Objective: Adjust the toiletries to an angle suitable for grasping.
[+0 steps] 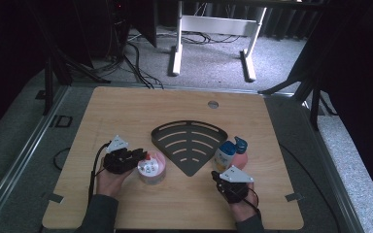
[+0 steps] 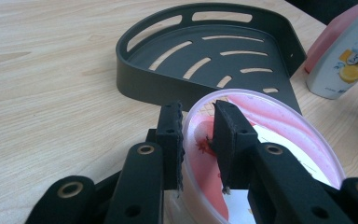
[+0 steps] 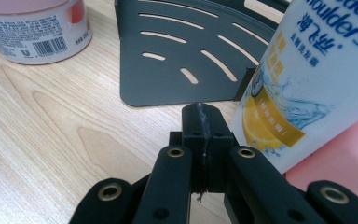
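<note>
In the left gripper view the left gripper (image 2: pixel 198 144) has its jaws narrowly parted over the near rim of a pink-lidded tub (image 2: pixel 270 140), one pad outside the wall and one on top of the lid; the tub's lower body is cut off by the frame's bottom edge and its lid label is hard to read. In the high view that tub (image 1: pixel 151 167) stands on the wooden table (image 1: pixel 126 107) just left of the tip of the dark fan-shaped tray (image 1: pixel 189 141), with the left gripper (image 1: pixel 138 156) at its left edge. The right gripper (image 3: pixel 204 140) has its jaws pressed flat together, holding nothing, just beside a white shampoo bottle (image 3: pixel 307 74) whose top is cut off there. Behind that bottle a pink bottle (image 1: pixel 242 156) is mostly hidden, only its blue cap and a pink flank showing. The slotted tray has nothing in it. Farther off, white desk legs (image 1: pixel 177 48) stand on grey carpet amid dim cables.
</note>
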{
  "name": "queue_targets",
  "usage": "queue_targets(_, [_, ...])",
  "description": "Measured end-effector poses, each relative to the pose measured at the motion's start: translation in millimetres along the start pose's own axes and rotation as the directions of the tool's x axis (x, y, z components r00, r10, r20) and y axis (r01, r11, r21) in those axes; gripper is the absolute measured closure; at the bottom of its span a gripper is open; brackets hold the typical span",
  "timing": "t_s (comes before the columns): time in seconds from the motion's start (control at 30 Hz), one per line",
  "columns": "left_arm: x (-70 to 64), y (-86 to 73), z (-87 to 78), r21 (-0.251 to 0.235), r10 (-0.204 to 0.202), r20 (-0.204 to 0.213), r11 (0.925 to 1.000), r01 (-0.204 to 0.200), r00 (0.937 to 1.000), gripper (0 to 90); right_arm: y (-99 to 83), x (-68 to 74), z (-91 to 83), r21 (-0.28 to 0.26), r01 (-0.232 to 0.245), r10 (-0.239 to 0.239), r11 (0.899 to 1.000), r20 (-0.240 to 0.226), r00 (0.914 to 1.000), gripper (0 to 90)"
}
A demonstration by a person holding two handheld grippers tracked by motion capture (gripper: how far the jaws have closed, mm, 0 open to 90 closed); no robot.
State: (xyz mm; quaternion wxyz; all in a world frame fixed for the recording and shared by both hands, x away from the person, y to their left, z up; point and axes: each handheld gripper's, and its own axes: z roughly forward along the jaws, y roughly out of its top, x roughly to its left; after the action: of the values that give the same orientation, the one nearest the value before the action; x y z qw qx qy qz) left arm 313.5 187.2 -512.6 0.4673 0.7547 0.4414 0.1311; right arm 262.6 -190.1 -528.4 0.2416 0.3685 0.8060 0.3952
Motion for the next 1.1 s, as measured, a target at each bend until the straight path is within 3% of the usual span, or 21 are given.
queue_targets(0.6, [-37.2, 0.3, 11.6, 0.015, 0.093, 0.036, 0.9955, -0.094, 0.9950, 77.5, 0.6, 4.6, -4.7, -0.007, 0.009, -0.009, 1.000, -0.019, 0.9998, 89.5])
queue_targets(1.0, [-74.1, -0.3, 26.4, 0.016, 0.162, 0.111, 0.9862, -0.165, 0.9806, 76.4, -1.2, 7.5, -4.8, 0.000, 0.020, -0.020, 1.000, -0.032, 0.9993, 89.5])
queue_targets(1.1, [-78.7, -0.8, 27.3, 0.014, 0.178, 0.118, 0.9833, -0.181, 0.9769, 69.0, -1.2, 8.3, -5.1, -0.006, 0.028, -0.028, 1.000, -0.047, 0.9985, 88.3])
